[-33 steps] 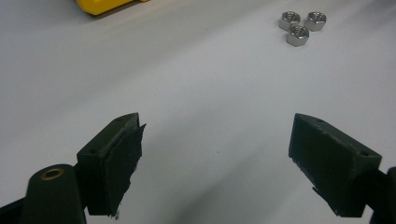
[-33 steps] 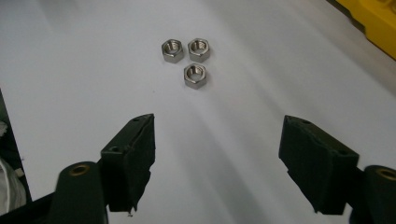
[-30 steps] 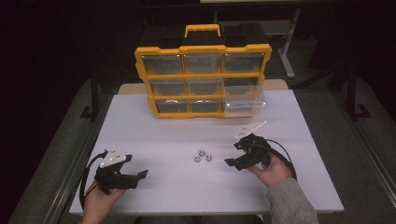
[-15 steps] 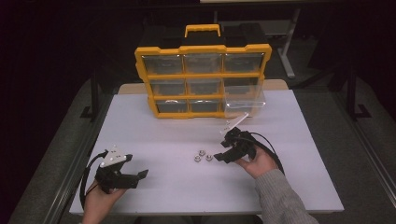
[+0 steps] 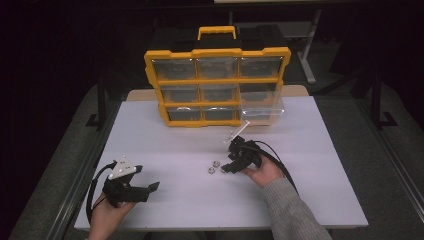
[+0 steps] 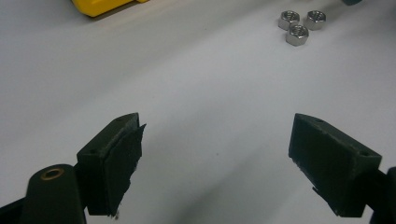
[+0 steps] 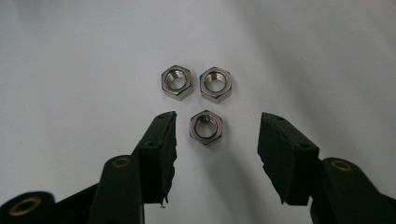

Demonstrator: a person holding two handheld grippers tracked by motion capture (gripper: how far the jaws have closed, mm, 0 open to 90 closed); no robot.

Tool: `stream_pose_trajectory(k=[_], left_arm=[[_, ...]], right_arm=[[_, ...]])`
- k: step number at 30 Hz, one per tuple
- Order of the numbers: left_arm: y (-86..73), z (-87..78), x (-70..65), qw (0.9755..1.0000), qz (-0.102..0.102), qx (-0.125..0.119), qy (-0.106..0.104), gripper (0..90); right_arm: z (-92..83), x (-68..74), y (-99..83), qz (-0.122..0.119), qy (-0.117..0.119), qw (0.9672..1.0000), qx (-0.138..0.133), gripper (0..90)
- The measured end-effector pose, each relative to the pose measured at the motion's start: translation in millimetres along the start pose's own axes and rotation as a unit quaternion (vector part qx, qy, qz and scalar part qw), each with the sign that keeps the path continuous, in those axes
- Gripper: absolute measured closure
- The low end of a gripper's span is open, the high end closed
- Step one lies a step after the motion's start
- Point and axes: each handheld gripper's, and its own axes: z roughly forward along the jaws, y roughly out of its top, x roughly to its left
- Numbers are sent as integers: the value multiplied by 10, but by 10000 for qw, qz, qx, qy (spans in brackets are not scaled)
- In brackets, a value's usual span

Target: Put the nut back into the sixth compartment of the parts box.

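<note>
Three steel hex nuts (image 7: pixel 207 127) lie close together on the white table (image 5: pixel 170 140), seen as a small cluster of nuts (image 5: pixel 214 166) in the high view. My right gripper (image 7: pixel 217 135) is open, its jaws on either side of the nearest nut, the other two nuts (image 7: pixel 196 83) just beyond. In the high view the right gripper (image 5: pixel 229 164) is low at the cluster's right. My left gripper (image 5: pixel 150 189) rests open at the front left, empty, and its own view shows the left gripper (image 6: pixel 215 149) with the nuts (image 6: pixel 301 25) far off.
A yellow organiser case (image 5: pixel 217 85) with clear drawers stands upright at the table's back. One clear drawer (image 5: pixel 260 102) is pulled out at its lower right. A small white piece (image 5: pixel 239 131) lies behind the right gripper. Bare white tabletop lies between the two grippers.
My right gripper has moved left and down toward the nuts, and its jaws now bracket the nearest one. The left gripper has stayed put.
</note>
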Motion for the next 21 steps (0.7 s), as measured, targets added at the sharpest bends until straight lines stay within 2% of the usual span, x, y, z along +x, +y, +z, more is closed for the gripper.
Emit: stream_pose_trajectory(k=[9, 21], left_arm=[[-4, 1, 5, 10000, -34, -26, -14, 170], [-2, 5, 2, 10000, -52, -30, -29, 170]], right_arm=[[176, 7, 54, -148, 36, 9996, 237, 570], [253, 21, 65, -267, 46, 9990, 348, 666]])
